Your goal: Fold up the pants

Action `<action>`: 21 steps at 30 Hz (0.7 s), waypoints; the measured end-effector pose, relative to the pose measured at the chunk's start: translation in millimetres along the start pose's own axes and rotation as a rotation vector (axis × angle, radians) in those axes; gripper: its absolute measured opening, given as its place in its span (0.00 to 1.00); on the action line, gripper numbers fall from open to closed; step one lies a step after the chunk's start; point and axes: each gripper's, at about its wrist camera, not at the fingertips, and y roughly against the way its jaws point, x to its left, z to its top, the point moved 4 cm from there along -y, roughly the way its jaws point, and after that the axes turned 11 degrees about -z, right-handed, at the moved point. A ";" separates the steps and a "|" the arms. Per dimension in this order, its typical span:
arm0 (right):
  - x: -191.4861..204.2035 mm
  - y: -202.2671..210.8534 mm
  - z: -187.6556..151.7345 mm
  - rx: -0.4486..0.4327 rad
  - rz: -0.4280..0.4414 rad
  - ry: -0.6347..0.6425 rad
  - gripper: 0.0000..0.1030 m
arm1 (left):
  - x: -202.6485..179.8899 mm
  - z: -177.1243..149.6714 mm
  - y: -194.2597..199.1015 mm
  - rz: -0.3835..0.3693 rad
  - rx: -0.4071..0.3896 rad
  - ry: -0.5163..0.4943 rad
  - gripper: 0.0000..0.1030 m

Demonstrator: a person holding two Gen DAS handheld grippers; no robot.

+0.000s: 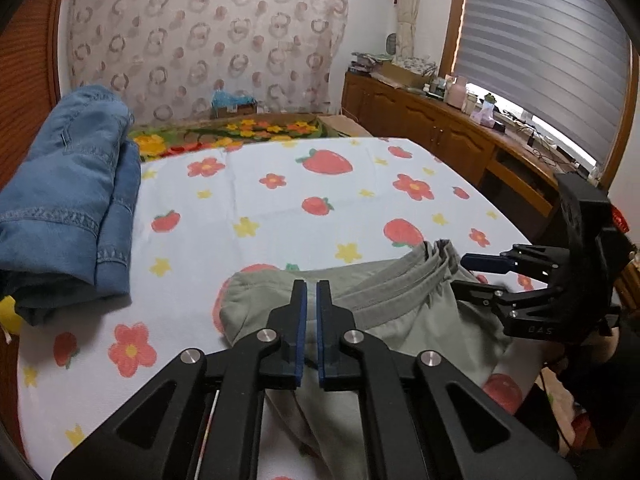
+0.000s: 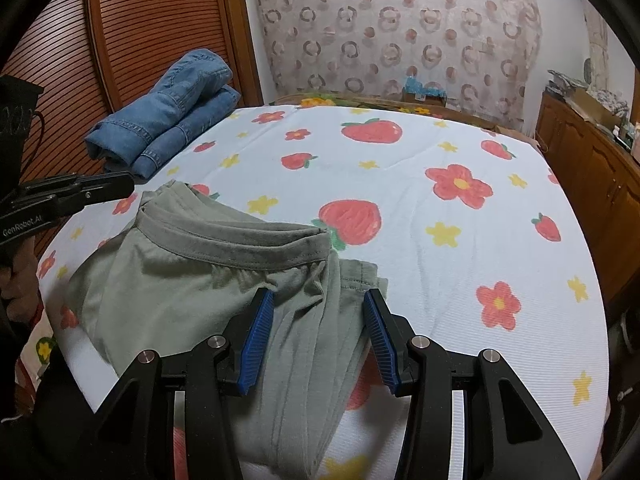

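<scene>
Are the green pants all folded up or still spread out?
Partly folded. The green pants lie doubled in layers on the strawberry sheet, waistband up, but one end hangs off the near edge.

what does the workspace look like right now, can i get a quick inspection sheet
surface: bed sheet printed with strawberries and flowers, lying smooth.
job's things: green pants bunched at the near edge, waistband up, not yet folded flat.
clutter: folded jeans stacked at the far left of the bed.
grippers: left tool nearly closed, over the pants' left edge; whether it pinches cloth cannot be told. right tool open, its jaws either side of the pants' right part.
cables: loose wires on the cabinet by the window.
surroundings: wooden cabinet crowded with small things, window blind, patterned curtain.
</scene>
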 end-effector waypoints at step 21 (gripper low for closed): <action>0.1 1.8 0.6 -0.015 0.003 -0.007 0.47 | -1.3 -9.4 -12.4 -0.001 0.021 -0.033 0.12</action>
